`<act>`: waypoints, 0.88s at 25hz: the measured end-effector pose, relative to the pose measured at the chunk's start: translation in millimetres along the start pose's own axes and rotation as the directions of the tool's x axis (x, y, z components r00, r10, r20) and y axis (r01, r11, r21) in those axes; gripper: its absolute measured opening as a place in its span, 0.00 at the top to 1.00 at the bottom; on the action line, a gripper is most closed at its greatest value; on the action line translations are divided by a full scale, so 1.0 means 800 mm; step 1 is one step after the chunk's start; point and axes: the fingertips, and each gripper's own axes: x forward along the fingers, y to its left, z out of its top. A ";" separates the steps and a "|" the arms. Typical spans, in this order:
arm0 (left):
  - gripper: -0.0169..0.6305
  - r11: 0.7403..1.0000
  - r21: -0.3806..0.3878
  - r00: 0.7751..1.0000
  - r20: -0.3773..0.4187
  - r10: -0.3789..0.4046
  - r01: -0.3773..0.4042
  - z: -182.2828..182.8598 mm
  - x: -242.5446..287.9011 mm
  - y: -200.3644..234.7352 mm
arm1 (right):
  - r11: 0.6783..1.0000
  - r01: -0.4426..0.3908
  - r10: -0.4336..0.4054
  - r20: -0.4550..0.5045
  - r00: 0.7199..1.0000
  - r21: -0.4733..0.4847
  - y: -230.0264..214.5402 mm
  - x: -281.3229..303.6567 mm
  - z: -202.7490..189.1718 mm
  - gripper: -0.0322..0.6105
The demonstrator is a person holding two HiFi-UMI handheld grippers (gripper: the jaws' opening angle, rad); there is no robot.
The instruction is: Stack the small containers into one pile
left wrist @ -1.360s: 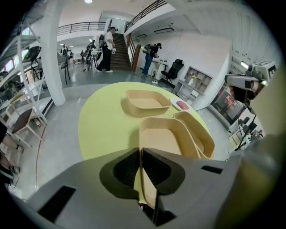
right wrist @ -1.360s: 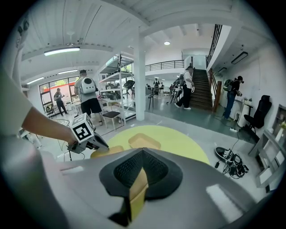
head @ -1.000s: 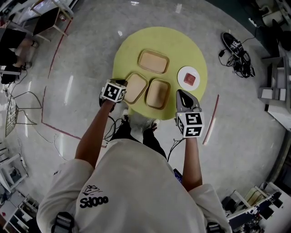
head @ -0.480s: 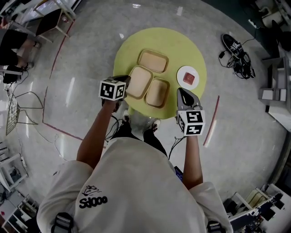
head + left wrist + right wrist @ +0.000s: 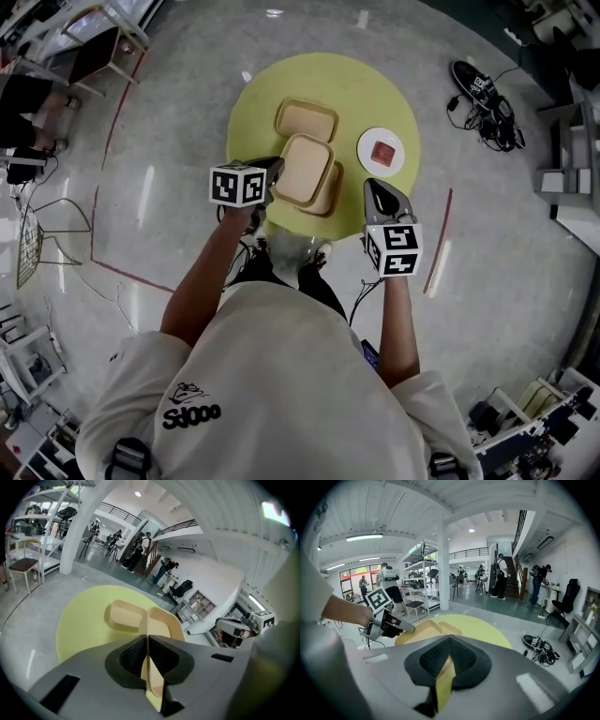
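Three tan containers are over the round yellow table (image 5: 375, 89). My left gripper (image 5: 273, 174) is shut on the rim of one container (image 5: 305, 169) and holds it in the air, tilted, partly over a second container (image 5: 331, 195) at the table's near side. The third container (image 5: 306, 120) lies farther back. In the left gripper view the held container (image 5: 161, 620) runs edge-on between the pads of the left gripper (image 5: 146, 641), with the far container (image 5: 125, 616) behind it. My right gripper (image 5: 375, 193) hovers shut and empty at the near right edge.
A white plate (image 5: 367, 142) carrying a red block sits at the table's right. Shoes and cables (image 5: 483, 98) lie on the floor beyond it. Red tape (image 5: 103, 159) marks the floor at the left. A chair (image 5: 21, 566) and shelving stand far left.
My left gripper has lifted its container off the table and carried it right, partly over the near right container. The right gripper has stayed in place.
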 end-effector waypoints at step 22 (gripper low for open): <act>0.94 0.973 -0.232 0.999 -0.039 -0.011 0.001 -0.072 0.054 -0.018 | 0.997 0.055 -0.052 -0.043 0.998 0.061 -0.014 -0.024 -0.041 0.94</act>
